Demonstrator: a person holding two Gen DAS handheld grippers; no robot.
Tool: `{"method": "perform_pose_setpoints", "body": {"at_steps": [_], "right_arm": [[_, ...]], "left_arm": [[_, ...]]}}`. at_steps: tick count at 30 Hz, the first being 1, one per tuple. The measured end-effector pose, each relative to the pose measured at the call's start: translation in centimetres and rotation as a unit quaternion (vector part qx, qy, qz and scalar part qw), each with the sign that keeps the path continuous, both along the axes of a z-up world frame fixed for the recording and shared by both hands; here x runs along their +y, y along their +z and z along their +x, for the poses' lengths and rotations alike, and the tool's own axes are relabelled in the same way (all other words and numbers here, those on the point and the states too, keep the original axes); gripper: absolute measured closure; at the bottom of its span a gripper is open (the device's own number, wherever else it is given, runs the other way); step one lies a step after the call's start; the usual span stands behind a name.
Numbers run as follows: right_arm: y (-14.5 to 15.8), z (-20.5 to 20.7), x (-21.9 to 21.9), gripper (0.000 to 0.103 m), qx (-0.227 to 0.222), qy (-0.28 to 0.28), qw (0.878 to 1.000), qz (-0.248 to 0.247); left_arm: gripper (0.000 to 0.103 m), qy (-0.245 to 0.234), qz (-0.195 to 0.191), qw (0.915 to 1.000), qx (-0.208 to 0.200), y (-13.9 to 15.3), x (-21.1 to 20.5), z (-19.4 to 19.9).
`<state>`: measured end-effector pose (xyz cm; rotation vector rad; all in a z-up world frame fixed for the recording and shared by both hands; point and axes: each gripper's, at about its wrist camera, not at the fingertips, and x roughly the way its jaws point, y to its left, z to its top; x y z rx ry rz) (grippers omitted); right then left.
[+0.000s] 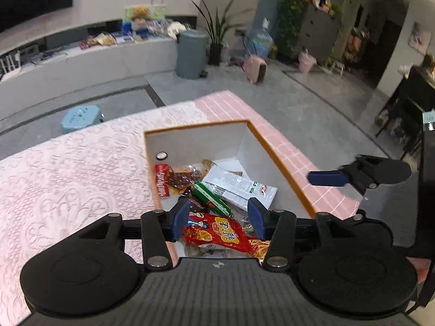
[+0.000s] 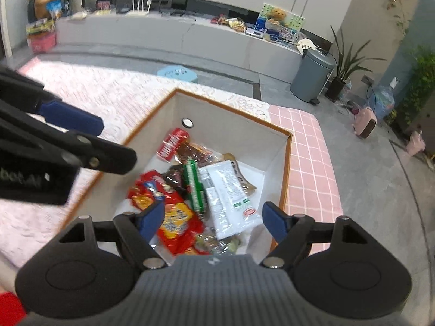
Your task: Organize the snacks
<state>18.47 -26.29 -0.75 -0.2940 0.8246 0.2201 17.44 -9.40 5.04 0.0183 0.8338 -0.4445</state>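
Snacks already lie in the box (image 1: 282, 160) beneath both grippers; left gripper (image 1: 218, 221) and right gripper (image 2: 214, 218) hover with fingers apart, empty, the left nearer the red packet (image 1: 217, 233).

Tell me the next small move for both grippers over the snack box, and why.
Probably lift both clear of the box. The left gripper and right gripper are open with nothing between their pads, and the snack packets already lie inside. No loose packet shows on the tablecloth.
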Motion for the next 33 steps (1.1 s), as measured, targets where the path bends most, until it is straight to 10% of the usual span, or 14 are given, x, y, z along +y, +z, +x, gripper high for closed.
{"method": "perform_pose_setpoints", "body": {"at_steps": [20, 33], "right_arm": [[5.3, -14.9, 1.4, 0.003, -0.081, -0.027, 0.978, 0.191], [0.9, -22.3, 4.3, 0.003, -0.212, -0.056, 0.968, 0.120]], "left_arm": [[0.027, 0.093, -0.011, 0.9861, -0.137, 3.0, 5.7, -13.0], [0.014, 0.131, 0.035, 0.9720, -0.192, -1.6, 4.9, -16.3]]}}
